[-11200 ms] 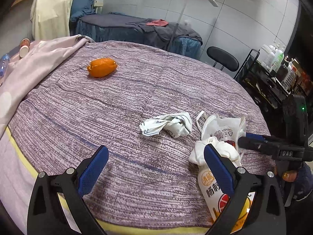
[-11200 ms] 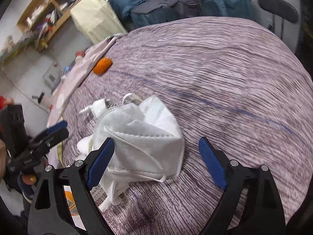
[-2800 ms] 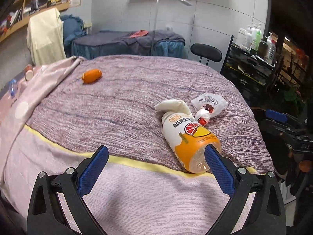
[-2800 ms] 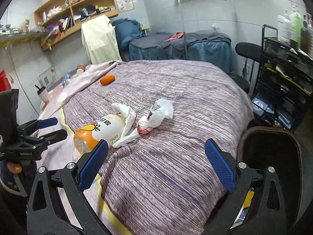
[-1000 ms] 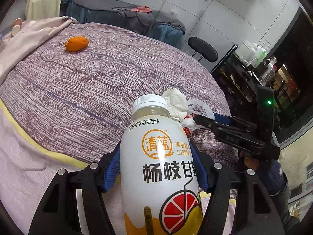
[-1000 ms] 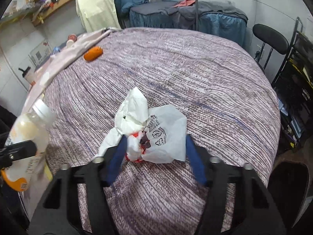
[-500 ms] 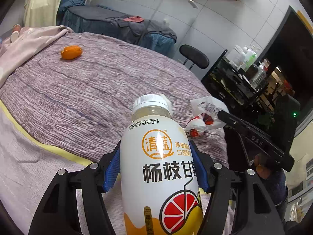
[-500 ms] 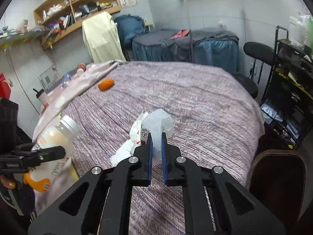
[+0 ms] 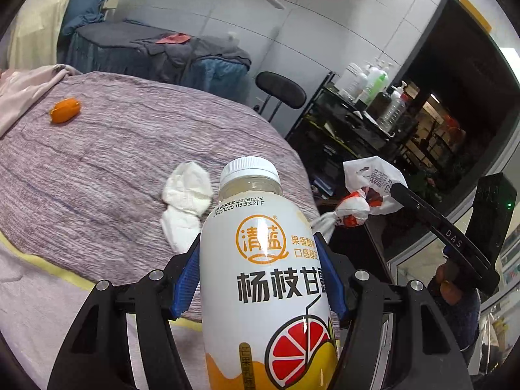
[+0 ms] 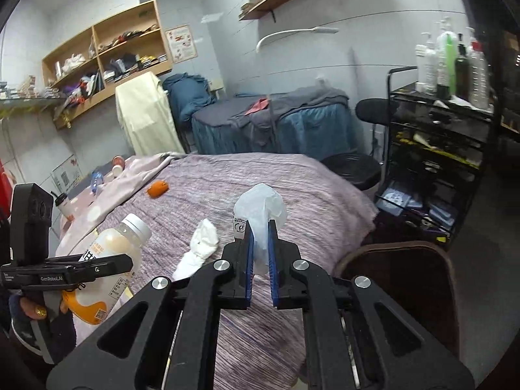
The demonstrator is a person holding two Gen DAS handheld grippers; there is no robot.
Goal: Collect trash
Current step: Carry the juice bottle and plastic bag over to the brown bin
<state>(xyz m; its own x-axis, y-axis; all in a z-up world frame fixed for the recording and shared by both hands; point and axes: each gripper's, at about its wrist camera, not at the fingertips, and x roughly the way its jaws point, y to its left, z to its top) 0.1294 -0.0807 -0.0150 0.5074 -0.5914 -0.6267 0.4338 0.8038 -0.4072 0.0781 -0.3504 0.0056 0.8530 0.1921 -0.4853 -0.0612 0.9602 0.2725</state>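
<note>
The left tongs [image 9: 261, 279] are closed around the belly of a juice bottle [image 9: 266, 276], blue pads pressing both its sides, cap pointing away from the hand, long axis running along the fingers. The right tongs [image 10: 259, 256] have just been closing and are now pinched almost shut on a thin white plastic bag [image 10: 260, 214], which stands up between the pads; in the left view the same bag [image 9: 373, 182] hangs off the side of the bed with its knotted red-and-white end trailing lower. Both loads are lifted clear of the bed [image 10: 325, 201]. Just beside the right tongs, low at the bed's right edge, gapes a dark brown bin [image 10: 396, 279]; I cannot make out what lies inside. By my reckoning the right hand is nearer it. On the bed near its front edge lies a crumpled white tissue [image 9: 187, 201]; far off toward the back left edge lies a small orange thing [image 9: 65, 110], apparently peel
</note>
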